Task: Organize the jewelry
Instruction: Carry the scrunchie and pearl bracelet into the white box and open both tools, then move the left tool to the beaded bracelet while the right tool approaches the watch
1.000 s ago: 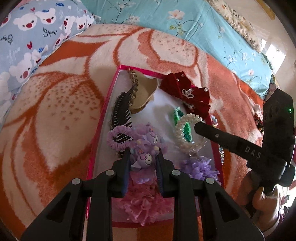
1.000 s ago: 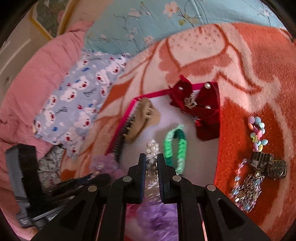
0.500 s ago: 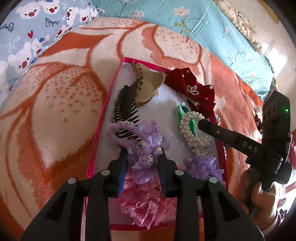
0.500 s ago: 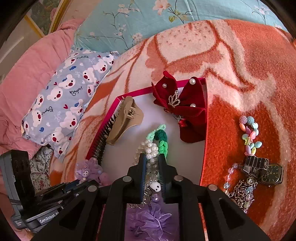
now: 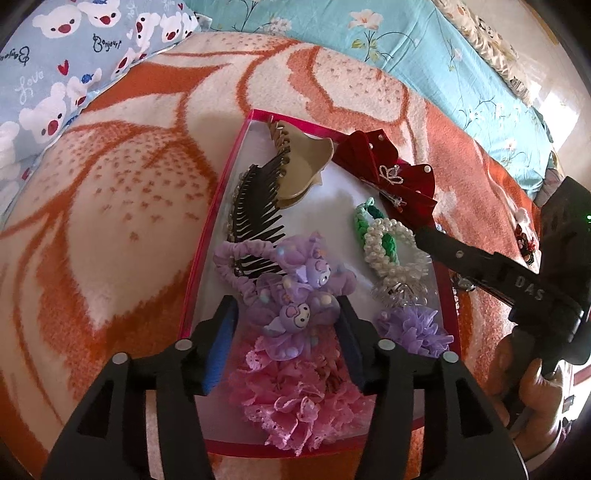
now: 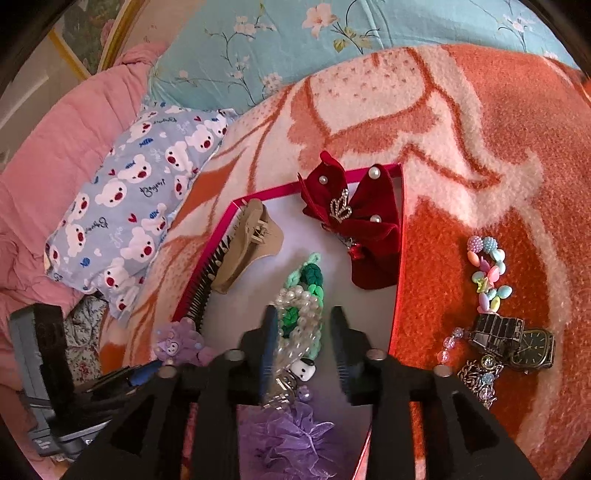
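A pink-rimmed white tray (image 5: 236, 155) (image 6: 400, 236) lies on the orange blanket. My left gripper (image 5: 286, 321) is open, its fingers either side of a purple cartoon hair tie (image 5: 291, 291) lying in the tray. My right gripper (image 6: 303, 325) is open over a pearl bracelet (image 6: 301, 314) (image 5: 388, 254) that rests on a green braided band (image 6: 310, 277). Also in the tray are a beige claw clip (image 5: 299, 166), a black comb (image 5: 255, 210), a dark red bow (image 6: 351, 218), a pink lace scrunchie (image 5: 295, 395) and a purple scrunchie (image 6: 291, 439).
On the blanket right of the tray lie a pastel bead bracelet (image 6: 487, 273), a black watch (image 6: 517, 343) and a beaded chain (image 6: 476, 376). A bear-print pillow (image 6: 129, 206) and pink quilt (image 6: 44, 166) lie to the left, a teal floral sheet (image 5: 369, 33) behind.
Both grippers have opened. The left let go of the purple hair tie and the right let go of the pearl bracelet; both pieces now lie in the tray.
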